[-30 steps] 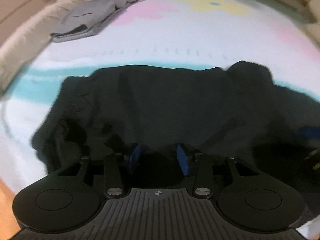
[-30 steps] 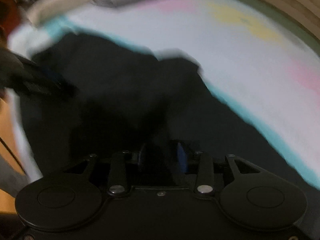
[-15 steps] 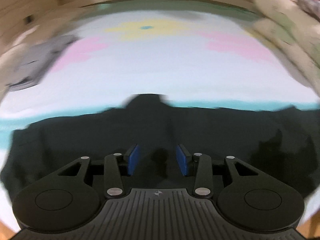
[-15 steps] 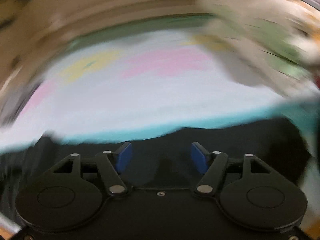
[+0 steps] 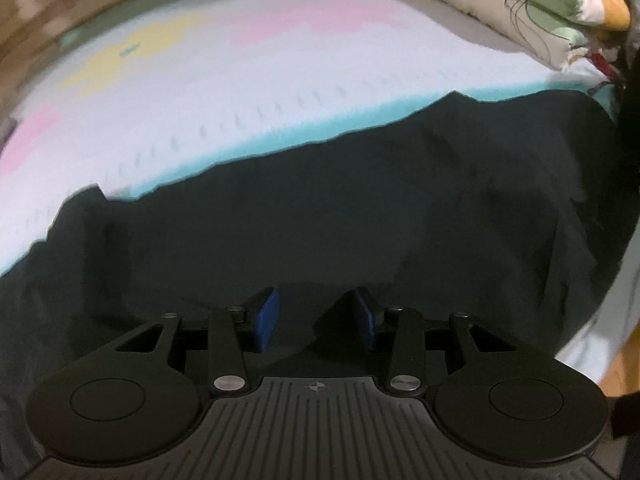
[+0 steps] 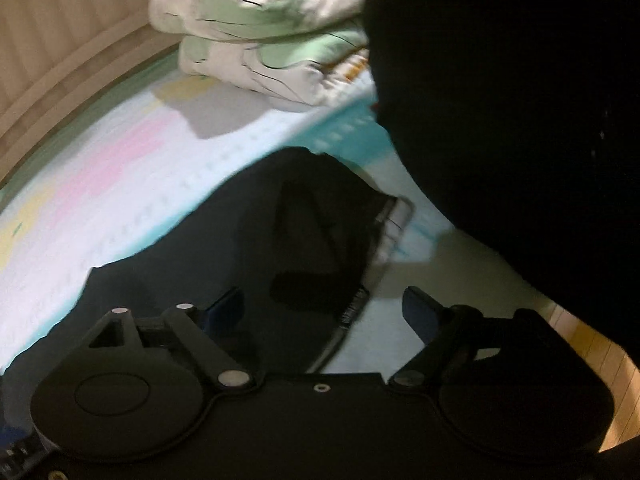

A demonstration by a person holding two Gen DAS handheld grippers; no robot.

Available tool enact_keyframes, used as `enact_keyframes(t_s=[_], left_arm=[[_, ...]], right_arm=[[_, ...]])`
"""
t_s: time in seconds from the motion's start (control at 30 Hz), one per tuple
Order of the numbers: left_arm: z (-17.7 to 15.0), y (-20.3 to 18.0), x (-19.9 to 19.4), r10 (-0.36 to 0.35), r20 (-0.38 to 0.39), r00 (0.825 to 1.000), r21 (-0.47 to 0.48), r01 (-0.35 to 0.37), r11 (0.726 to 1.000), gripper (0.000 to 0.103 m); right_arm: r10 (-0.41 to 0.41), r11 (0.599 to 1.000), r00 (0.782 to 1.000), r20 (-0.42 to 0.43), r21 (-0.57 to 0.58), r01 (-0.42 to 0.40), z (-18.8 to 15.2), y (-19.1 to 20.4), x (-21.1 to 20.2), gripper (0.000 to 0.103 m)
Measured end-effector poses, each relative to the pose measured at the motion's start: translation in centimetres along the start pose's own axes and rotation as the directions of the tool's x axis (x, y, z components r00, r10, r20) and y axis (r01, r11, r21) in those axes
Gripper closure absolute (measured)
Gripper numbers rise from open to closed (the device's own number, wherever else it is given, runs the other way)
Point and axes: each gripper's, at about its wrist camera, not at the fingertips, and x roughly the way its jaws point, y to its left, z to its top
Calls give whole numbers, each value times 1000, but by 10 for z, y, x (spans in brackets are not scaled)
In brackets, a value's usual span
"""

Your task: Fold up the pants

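Black pants (image 5: 360, 208) lie spread lengthwise on a pastel bed sheet (image 5: 240, 92). My left gripper (image 5: 316, 312) hovers over their near edge. Its blue pads (image 5: 266, 316) stand partly apart, casting a shadow on the cloth below, and nothing is pinched between them. In the right wrist view one end of the pants (image 6: 224, 248) shows a seamed edge (image 6: 360, 280) with a light inner strip. My right gripper (image 6: 322, 304) is above that edge with its jaws wide and still opening. The edge lies between the fingers, and the pads do not touch it.
A folded quilt with a green leaf print (image 5: 520, 8) (image 6: 260, 40) is piled at the far right of the bed. A person's dark clothing (image 6: 520, 120) fills the right side of the right wrist view. Wooden floor (image 6: 592, 356) shows past the bed's edge.
Both views have swept right along the pants, from the grey folded garment to the quilt end. The bunched pants now lie stretched out. My right jaws have spread wide; my left keeps the same gap.
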Motion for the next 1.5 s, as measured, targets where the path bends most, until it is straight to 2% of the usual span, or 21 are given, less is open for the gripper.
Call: enact_keyframes(t_s=[0.07,0.17,0.3,0.6,0.7,0.77,0.9,0.97,1.0,1.03,1.07,1.1,1.13,1.2,1.3,1.43,1.5], left_arm=[[1,-4,0,9,-3,1000,22,-9,1000,63],[7,2,0,-7,-15,1000,-12,7,1000,63],[11,5,2,-21,-28,999,-37,20,999,62],[12,6,4,-27,-24,999,-42,26,999,62],[12,6,3,-26,-26,999,-44,25,999,62],[12,6,3,-26,-25,999,-44,24,999,62],[12,7,3,-33,-20,999,-43,32,999,62],[11,8,3,-35,-20,999,-49,34,998,62],[12,8,3,-35,-21,999,-51,34,998,62],[12,8,4,-32,-22,999,-51,31,998,62],[12,7,3,-30,-22,999,-51,28,998,62],[12,7,3,-27,-23,999,-49,26,998,62],[13,6,3,-25,-23,999,-48,24,999,62],[14,3,2,-15,-24,1000,-37,14,999,63],[20,-8,-2,12,-7,1000,-21,-12,1000,63],[31,-35,-13,-11,50,999,22,10,1000,63],[38,-51,-19,-48,89,995,40,44,998,63]], right_arm=[[2,1000,1000,2,23,-2,-2,-6,1,12],[12,998,1000,-4,63,-12,-2,-17,13,11],[33,992,999,22,125,-35,-4,-28,22,0],[78,981,992,103,171,-95,-1,-31,26,0],[110,980,987,116,151,-127,-5,-29,25,0],[103,987,988,115,109,-115,-4,-24,27,0],[150,981,978,144,97,-165,3,-23,33,1],[163,979,975,150,99,-178,5,-22,34,7],[164,978,974,154,104,-181,5,-23,35,19],[158,979,976,151,103,-174,7,-22,36,39],[134,985,981,142,91,-148,9,-20,37,48],[115,989,984,135,79,-126,11,-19,35,73],[121,988,986,118,78,-131,13,-21,35,85],[146,980,983,111,120,-159,17,-24,32,87],[111,988,985,134,96,-124,22,-14,17,87],[106,990,987,118,85,-116,25,-7,12,87],[97,990,990,103,89,-106,25,-8,14,87]])
